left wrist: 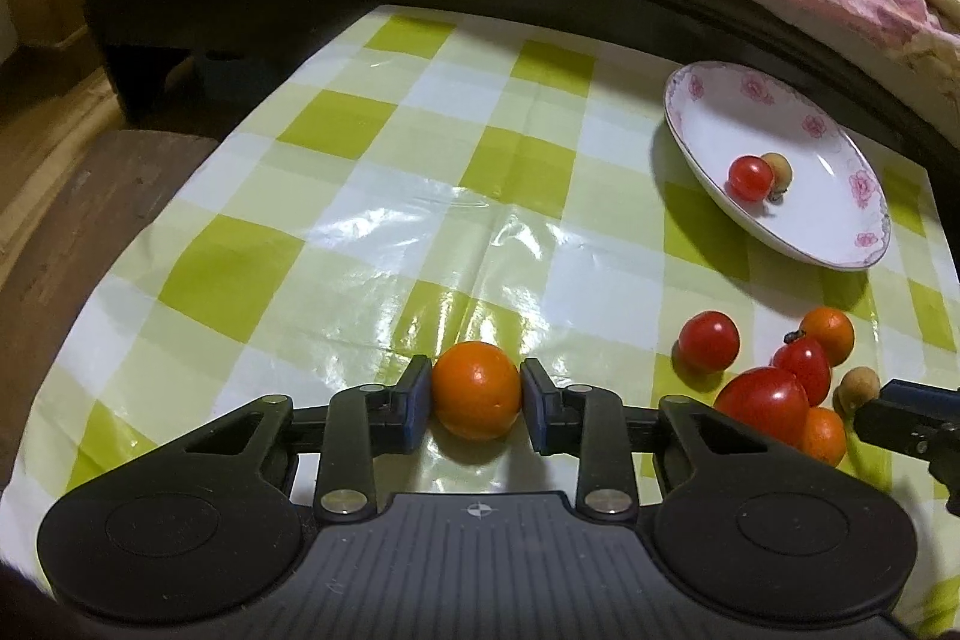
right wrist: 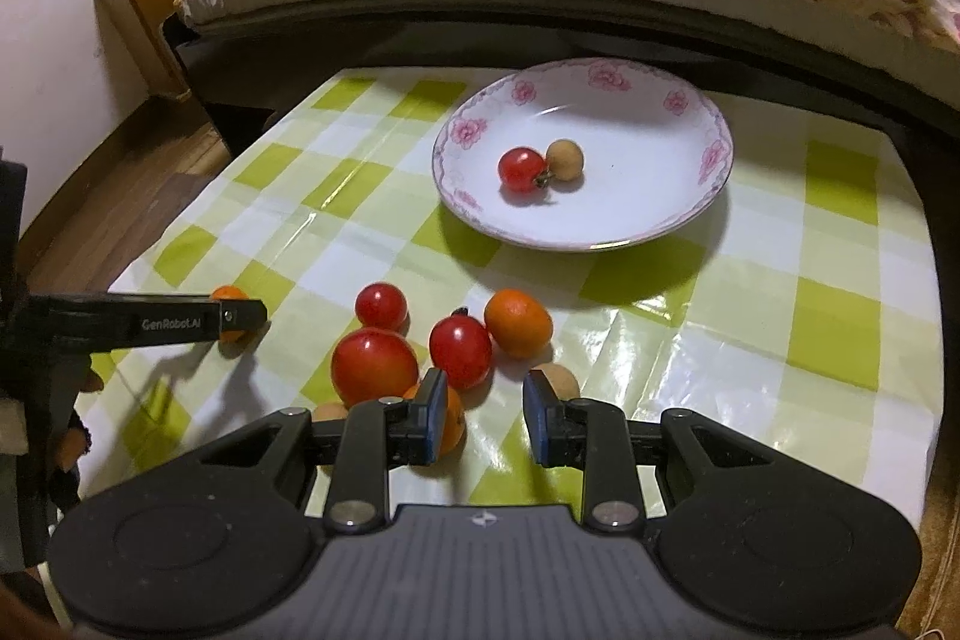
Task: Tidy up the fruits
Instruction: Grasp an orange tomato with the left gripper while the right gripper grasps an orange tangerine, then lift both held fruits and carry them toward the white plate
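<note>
Left wrist | left claw (left wrist: 477,394) clamped on orange fruit (left wrist: 477,391) between pads, on checked cloth (left wrist: 420,172)

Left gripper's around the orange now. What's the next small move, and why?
Probably lift the orange straight up. The left gripper has both pads against its sides while it rests on the cloth, apart from the other fruit. The plate, which holds a tomato and a longan, has room.

"GenRobot.AI" on left gripper (right wrist: 240,319) finger
</note>
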A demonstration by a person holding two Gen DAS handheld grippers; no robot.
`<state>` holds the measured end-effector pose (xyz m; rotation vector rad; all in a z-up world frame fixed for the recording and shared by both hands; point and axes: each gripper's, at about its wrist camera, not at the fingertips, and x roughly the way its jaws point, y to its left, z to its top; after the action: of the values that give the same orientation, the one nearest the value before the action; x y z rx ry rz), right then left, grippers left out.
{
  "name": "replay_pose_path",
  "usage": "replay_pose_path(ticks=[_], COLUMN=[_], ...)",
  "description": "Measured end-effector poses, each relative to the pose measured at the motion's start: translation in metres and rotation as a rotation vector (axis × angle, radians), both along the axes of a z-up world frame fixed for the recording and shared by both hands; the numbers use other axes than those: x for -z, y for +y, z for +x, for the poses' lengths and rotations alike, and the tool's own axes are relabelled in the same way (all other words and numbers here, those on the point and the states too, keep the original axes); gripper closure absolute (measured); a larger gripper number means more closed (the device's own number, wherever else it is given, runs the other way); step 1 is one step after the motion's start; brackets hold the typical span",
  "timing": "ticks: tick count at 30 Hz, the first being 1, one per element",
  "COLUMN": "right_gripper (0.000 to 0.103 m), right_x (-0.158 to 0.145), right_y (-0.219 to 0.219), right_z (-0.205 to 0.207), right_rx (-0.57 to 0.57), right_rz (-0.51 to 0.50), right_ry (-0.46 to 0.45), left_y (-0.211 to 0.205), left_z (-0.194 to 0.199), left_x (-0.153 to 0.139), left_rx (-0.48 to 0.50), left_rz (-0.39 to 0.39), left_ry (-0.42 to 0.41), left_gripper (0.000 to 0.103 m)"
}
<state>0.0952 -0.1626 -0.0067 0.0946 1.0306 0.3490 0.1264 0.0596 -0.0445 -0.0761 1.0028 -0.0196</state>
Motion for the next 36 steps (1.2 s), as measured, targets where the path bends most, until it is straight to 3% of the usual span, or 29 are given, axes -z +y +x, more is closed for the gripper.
replay_pose_path(ticks=[12,17,25,27,29,36], right_gripper=[0.072,0.064,0.063,0.065,0.067,0.068], right_x=[0.007,0.013,0.023,0.022,0.022,0.019], right_y=[0.015,0.020,0.028,0.030,0.029,0.022], right_z=[0.003,0.004,0.002,0.001,0.001,-0.002], right_rx=[-0.057,-0.077,-0.108,-0.110,-0.103,-0.080], right_rz=[0.017,0.025,0.016,0.003,-0.004,-0.030], right_ry=[0.008,0.029,0.072,0.065,0.069,0.070], left_y=[0.000,-0.002,-0.002,-0.005,-0.007,-0.009], left_z=[0.003,0.003,0.005,0.005,0.005,-0.007], left_x=[0.002,0.003,0.004,0.005,0.004,0.002], left_rx=[0.016,0.030,0.036,0.042,0.055,0.070], left_rz=[-0.010,-0.006,-0.008,0.010,0.024,0.013], left_ry=[-0.004,-0.013,-0.029,-0.027,-0.025,-0.003], left_gripper=[0.061,0.058,0.053,0.055,0.064,0.064])
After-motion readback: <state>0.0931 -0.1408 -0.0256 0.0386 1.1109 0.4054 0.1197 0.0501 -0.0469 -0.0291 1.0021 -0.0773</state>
